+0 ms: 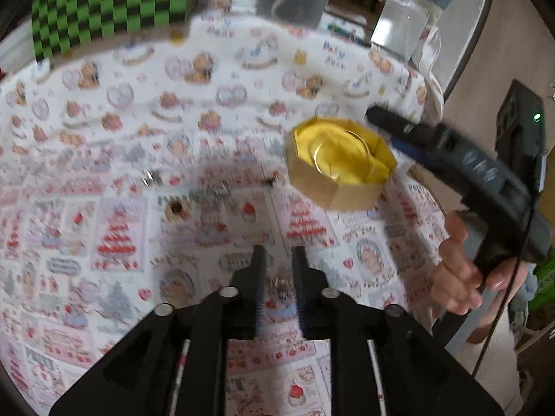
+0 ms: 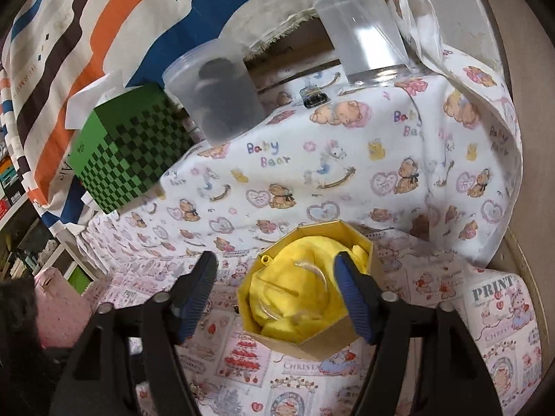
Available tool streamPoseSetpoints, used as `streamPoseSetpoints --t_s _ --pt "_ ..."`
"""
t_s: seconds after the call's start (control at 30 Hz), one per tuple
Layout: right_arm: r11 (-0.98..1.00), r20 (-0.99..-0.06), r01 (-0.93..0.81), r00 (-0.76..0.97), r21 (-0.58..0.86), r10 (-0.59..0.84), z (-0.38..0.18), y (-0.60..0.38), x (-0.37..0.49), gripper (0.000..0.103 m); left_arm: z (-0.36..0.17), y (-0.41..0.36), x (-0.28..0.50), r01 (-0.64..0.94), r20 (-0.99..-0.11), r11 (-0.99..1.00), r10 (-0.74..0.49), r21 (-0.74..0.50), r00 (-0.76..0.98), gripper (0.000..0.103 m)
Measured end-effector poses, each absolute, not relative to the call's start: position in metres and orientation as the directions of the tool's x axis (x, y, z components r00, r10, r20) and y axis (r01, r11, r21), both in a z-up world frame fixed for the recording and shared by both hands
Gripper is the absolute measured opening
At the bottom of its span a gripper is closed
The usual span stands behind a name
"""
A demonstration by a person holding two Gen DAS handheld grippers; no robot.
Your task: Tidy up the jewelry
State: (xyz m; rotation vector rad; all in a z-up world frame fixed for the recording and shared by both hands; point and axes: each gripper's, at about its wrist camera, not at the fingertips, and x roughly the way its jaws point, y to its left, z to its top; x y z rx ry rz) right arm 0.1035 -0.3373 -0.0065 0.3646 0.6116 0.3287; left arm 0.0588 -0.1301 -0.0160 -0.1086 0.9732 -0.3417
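An octagonal gold box lined with yellow cloth sits on the patterned tablecloth; a gold bangle lies inside it. In the right wrist view the box is close below, a pale bangle on its yellow lining. My right gripper is open, its right finger over the box, its left finger beside it; it also shows in the left wrist view behind the box. My left gripper is slightly open and empty, above the cloth in front of the box. Small blurred jewelry pieces lie on the cloth.
A green checkered box stands at the back left. A translucent tub and a clear bottle stand at the back edge. A small dark item lies near them. The table edge drops off at right.
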Motion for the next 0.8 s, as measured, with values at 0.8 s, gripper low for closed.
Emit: streamPoseSetpoints --t_s 0.8 --pt "0.866 -0.506 -0.002 0.811 0.500 0.294 -0.003 -0.379 0.088 0.076 0.006 -0.150 0.097 0.272 -0.755 0.919 -0.391 -0.287 0.526 0.014"
